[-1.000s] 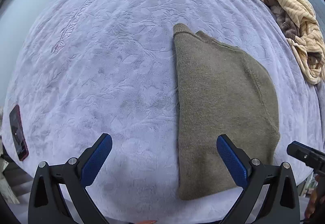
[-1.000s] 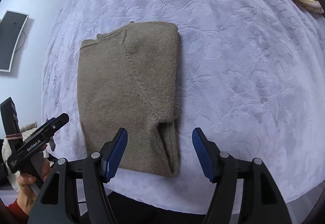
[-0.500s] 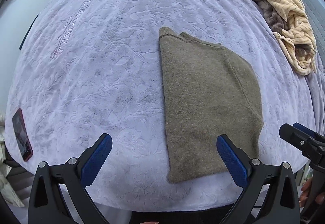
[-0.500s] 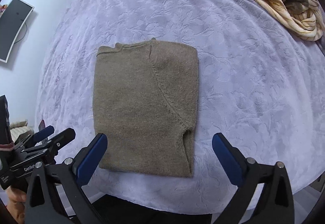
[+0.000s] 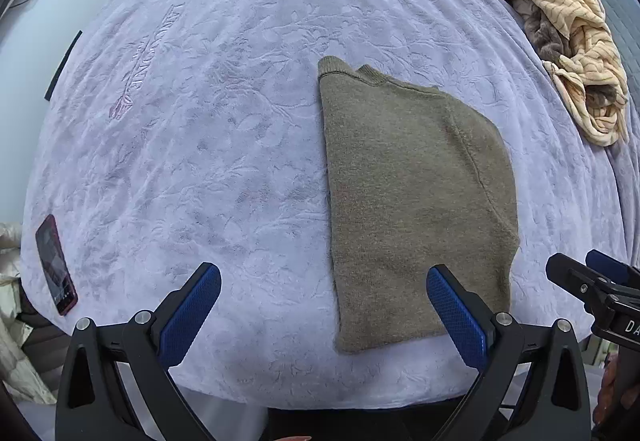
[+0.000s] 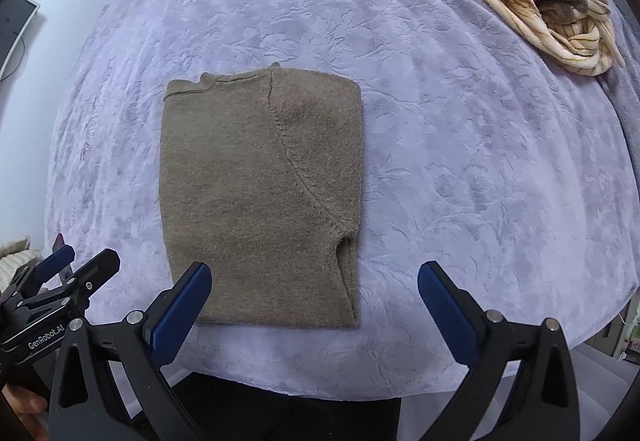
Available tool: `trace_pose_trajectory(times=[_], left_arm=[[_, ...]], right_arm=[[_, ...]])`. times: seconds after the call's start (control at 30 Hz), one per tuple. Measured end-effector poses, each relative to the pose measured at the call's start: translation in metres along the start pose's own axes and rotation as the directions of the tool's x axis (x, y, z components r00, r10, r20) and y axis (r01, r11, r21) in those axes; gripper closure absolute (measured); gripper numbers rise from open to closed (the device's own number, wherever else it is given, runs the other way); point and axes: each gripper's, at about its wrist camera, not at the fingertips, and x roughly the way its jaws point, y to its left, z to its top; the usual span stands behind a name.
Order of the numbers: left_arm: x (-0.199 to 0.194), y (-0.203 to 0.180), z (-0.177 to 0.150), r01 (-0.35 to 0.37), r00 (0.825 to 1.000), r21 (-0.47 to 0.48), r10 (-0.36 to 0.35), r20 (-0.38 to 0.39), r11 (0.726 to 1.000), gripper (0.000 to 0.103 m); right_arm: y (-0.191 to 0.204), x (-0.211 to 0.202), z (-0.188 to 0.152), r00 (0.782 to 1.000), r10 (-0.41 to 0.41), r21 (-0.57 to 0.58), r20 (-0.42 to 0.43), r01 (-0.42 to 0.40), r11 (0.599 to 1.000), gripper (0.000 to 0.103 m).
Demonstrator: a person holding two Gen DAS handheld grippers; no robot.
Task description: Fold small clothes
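Flat lies one folded sweater (image 6: pixel 256 197); two claws, left claw (image 5: pixel 323 311) and right claw (image 6: pixel 314 309), gape.

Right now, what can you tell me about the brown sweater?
The sweater is olive-brown, a soft, fuzzy knit. It is folded into a neat rectangle and lies flat on the lilac blanket, near its front edge. A ribbed collar shows at the far corner, and a curved sleeve seam runs across the top layer, with the sleeve tucked in along the right side. Only the blanket touches it: both grippers are open above it, holding nothing.
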Motion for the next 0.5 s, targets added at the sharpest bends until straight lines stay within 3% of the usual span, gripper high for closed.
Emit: trace_pose_trajectory(times=[0.5], left_arm=[[-0.0012,-0.0024,0.0038,0.008,1.0,-0.001,-0.008,-0.008,1.0,0.0]], right_arm=[[0.0097,-0.0028,0.0069,1.0,-0.013,-0.012,0.004,0.013,1.0,0.0]])
